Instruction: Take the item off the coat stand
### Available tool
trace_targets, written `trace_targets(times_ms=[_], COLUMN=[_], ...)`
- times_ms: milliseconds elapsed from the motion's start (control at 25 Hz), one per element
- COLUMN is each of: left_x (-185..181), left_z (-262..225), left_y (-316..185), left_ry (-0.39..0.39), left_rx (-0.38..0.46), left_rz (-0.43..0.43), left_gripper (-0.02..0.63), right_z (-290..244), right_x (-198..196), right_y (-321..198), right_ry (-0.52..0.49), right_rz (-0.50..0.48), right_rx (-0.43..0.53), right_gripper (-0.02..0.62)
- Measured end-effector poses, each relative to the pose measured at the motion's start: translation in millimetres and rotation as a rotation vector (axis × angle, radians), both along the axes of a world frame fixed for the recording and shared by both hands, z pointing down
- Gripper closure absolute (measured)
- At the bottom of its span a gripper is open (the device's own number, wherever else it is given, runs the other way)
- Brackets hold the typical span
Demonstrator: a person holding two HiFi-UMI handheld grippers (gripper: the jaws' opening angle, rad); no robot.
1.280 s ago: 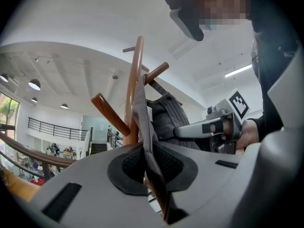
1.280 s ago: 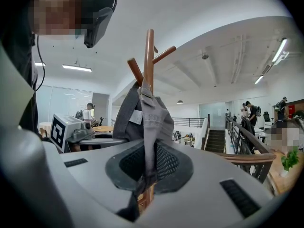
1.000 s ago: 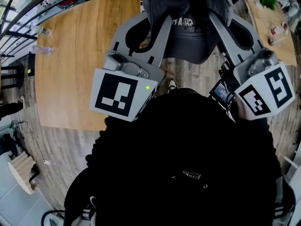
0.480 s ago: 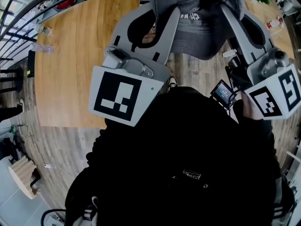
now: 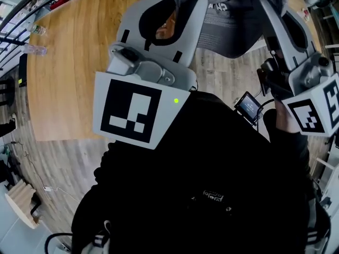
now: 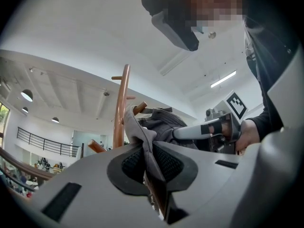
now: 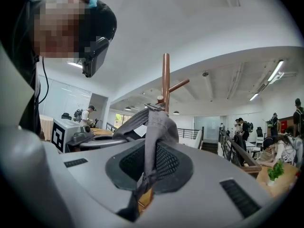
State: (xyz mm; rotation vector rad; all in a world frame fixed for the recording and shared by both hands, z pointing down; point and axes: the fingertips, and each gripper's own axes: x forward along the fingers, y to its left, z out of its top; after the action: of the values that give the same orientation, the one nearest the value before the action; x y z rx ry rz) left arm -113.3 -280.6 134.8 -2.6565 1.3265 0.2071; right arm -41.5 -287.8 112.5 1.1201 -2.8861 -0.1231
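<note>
Pinching the cap at opposite edges with left gripper and right gripper, I am judging it light and floppy beside the stand.

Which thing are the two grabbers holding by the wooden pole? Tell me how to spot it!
Find the tall wooden coat stand with pegs poking out. Right by it, a floppy grey cap stretches between the left gripper and the right gripper, each pinching an edge. It is the only soft cloth thing there, with pale letters on it.
</note>
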Motion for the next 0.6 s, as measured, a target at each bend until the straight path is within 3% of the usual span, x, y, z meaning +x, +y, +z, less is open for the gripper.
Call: trace_targets(times_ms=[280,440,600], left_x=[1,5,35], left_z=[-5,0,9], left_y=[10,12,15], left_ry=[-0.021,-0.004,-0.031], left_rx=[-0.025,-0.048,-0.034], left_rz=[-0.008,0.009,0.065], left_gripper=[0.580,0.580,0.580], right_z=[-7,4,14], right_x=[1,1,31], right_y=[7,12,21], right_ry=[-0.037,0.002,0.000], right_rz=[-0.035,-0.081,-0.069], right_rx=[-0.003,0.008,0.020], right_gripper=[0.570,0.569,0.569])
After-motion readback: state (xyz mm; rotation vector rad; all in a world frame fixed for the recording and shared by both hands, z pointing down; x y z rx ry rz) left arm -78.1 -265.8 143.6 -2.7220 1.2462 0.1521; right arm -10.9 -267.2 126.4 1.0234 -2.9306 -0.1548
